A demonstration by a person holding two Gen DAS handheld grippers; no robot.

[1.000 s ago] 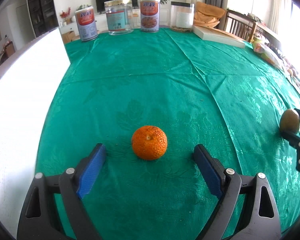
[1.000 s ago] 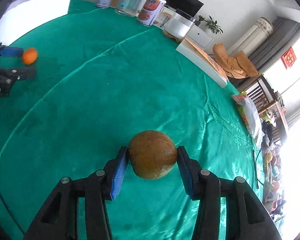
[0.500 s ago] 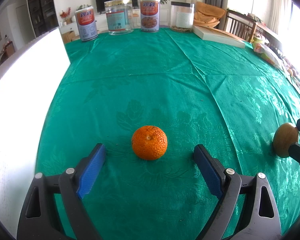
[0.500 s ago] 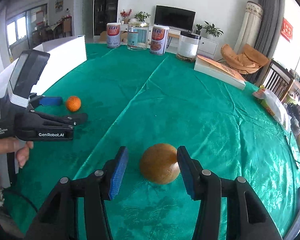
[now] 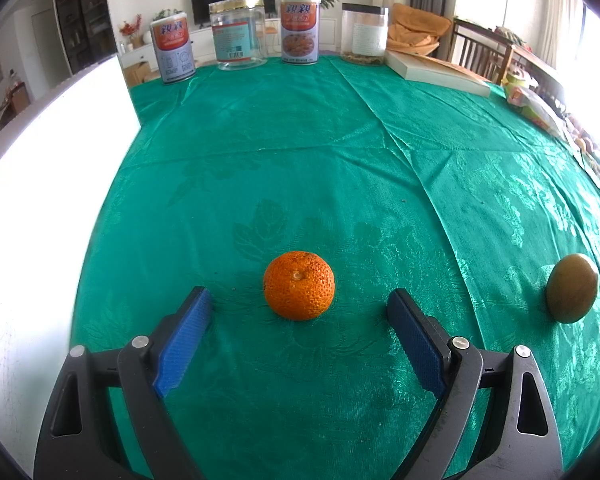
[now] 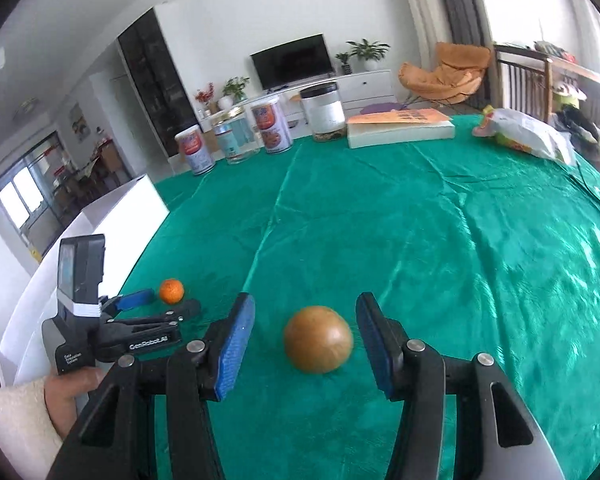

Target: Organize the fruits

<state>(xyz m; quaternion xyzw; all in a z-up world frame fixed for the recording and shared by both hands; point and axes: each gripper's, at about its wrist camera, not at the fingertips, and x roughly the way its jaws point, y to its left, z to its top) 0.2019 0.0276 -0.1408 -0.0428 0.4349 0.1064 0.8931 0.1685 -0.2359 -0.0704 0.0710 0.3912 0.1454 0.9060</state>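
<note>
An orange tangerine (image 5: 299, 285) rests on the green tablecloth (image 5: 300, 160), just ahead of my left gripper (image 5: 300, 298), which stands wide open with its blue pads clear of the fruit on both sides. A brown round fruit (image 6: 318, 339) lies on the cloth between the fingers of my right gripper (image 6: 305, 312). Its jaws are opening and neither pad touches the fruit. The left wrist view has the brown fruit (image 5: 572, 293) at the far right. From the right wrist I see the tangerine (image 6: 171, 291) and the left gripper (image 6: 172, 300) in a hand.
Two tins (image 5: 173, 51) (image 5: 299, 30), a clear jar (image 5: 237, 33) and a lidded jar (image 5: 364, 34) line the table's far edge. A flat white box (image 5: 440, 71) and a plastic bag (image 6: 528, 136) lie far right. A white surface (image 5: 40, 200) borders the cloth on the left.
My right gripper rolled upright, set the brown fruit on the cloth, let go and opened. The left gripper and tangerine have not moved.
</note>
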